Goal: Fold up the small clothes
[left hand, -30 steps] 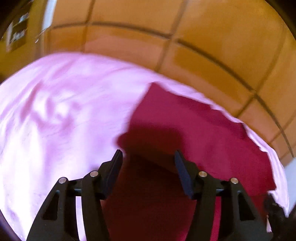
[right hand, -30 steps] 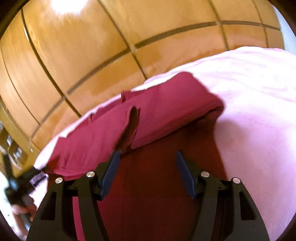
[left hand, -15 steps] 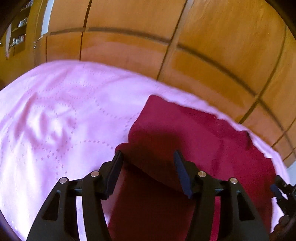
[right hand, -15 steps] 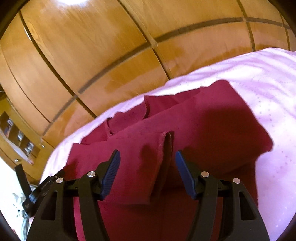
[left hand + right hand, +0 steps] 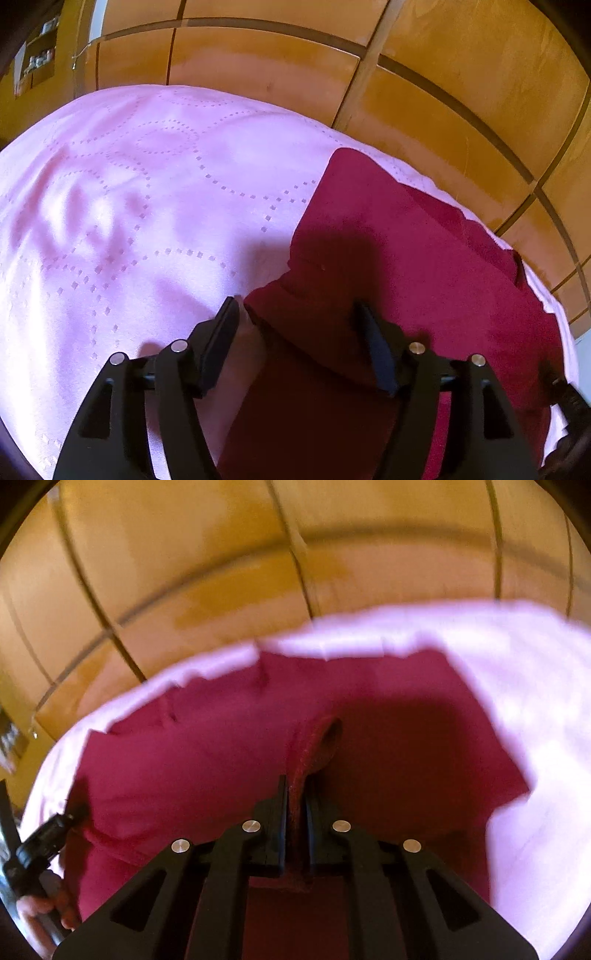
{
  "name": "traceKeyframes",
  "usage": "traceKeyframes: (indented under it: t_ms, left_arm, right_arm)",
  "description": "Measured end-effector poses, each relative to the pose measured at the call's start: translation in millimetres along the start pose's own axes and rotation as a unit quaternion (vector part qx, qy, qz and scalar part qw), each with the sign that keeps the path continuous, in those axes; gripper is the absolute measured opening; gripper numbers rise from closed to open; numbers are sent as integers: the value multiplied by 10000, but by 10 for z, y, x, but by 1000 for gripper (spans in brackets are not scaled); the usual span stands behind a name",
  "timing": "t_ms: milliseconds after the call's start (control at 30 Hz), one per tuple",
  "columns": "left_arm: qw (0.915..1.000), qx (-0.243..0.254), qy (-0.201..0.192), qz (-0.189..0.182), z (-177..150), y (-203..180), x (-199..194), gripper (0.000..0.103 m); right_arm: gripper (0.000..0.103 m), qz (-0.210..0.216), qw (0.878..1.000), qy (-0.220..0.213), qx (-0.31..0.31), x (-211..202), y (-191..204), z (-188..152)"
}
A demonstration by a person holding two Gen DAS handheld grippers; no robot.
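Right tool (image 5: 295, 805) pinching blurred maroon garment (image 5: 207, 760) fold, left tool (image 5: 295, 325) spreading — cloth between, unpinched

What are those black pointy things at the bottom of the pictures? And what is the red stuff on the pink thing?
The black things are two grabbers, like big tweezers. A person holds one in each hand, and each has a small camera looking along its two fingers. One picture comes from the left grabber, the other from the right grabber. The red stuff is a piece of clothing lying on a pink bedcover, with wooden panels behind. The right grabber is shut and pinches a fold of the red cloth. The left grabber's jaws are opening, with an edge of the cloth between them, not squeezed.
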State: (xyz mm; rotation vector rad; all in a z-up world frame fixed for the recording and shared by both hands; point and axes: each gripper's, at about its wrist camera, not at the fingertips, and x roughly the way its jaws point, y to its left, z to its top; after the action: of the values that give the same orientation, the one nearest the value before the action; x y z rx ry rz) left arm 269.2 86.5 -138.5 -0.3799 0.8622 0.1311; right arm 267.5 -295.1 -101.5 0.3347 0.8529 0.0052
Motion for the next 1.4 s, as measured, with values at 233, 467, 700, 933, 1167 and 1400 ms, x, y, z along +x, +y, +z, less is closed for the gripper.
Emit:
traceKeyframes:
  t_ms: [233,467,700,933,1167,1400]
  left_arm:
    - [9993,-119,-355,-22,39,-17,-280,66]
    - [9910,968,-817,-422,122,-691,-435,66]
    - [9901,1400,-15,-74,236,-767,263,46]
    - [9861,1654,-110,123,204,-836,335,45]
    - [9873,1501,-183,-497,98,-630,-53,81]
    - [9900,1198,-535,-525,-192,-238,-629,91]
  right_arm:
    - [10,559,9972,-197,456,-17,-191,-95]
    - [11,492,9978,-243,360,-8,-140,-107]
    - [15,617,9969,-292,395,-6,-159,-128]
    - [15,739,9957,-321,467,27,-199,-144]
    - [15,897,9936,-325,605,34,-251,-149]
    - [17,723,9955,-382,481,11,-186,-149]
